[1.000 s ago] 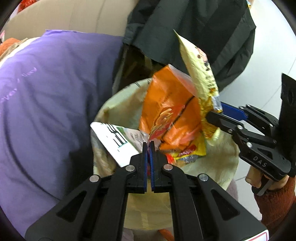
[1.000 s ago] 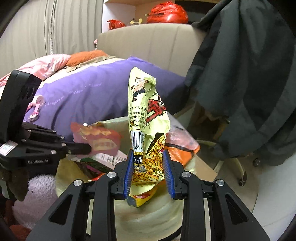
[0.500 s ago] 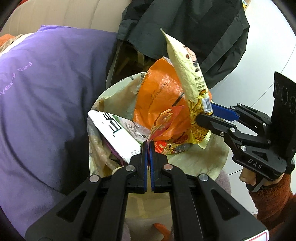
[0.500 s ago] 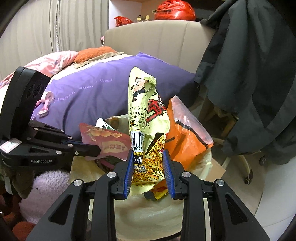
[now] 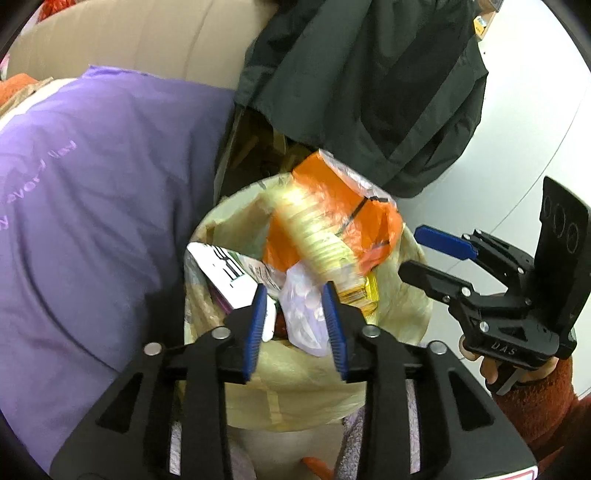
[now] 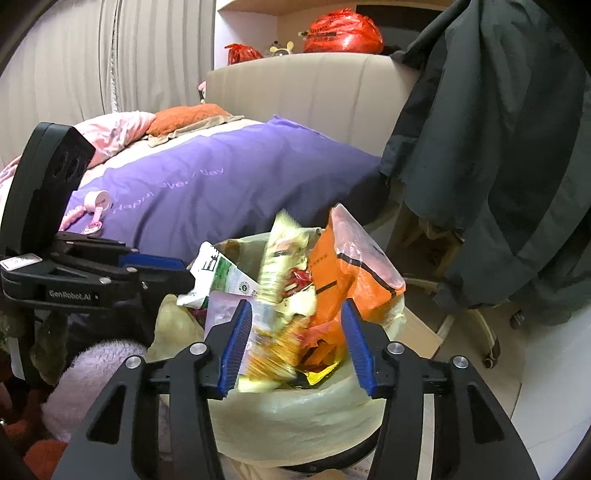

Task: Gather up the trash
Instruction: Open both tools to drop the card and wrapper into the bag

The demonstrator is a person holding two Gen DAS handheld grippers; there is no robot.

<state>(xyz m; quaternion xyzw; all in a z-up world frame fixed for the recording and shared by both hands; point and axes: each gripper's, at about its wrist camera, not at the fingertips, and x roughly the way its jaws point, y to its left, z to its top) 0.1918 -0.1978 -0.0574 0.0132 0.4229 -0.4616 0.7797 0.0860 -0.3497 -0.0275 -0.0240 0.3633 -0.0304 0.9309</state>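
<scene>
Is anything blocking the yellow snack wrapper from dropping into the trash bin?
Nothing visible blocks it. The yellow wrapper is blurred, between the open right hand-held gripper jaws, right above the bin. It can only land on the orange bag and other trash piled there.

- A bed with a purple duvet fills the left side; pale lettering is printed across the cover.
- A pink quilt and an orange pillow lie at the bed's far end.
- A beige padded headboard stands behind the bed.
- Pale pleated curtains hang along the left wall.
- Above the headboard, a ledge holds red plastic bags and a small plush toy.
- A dark grey jacket hangs over a chair on castors.
- The floor is smooth and white.
- A fluffy lilac cushion sits low at the left.
</scene>
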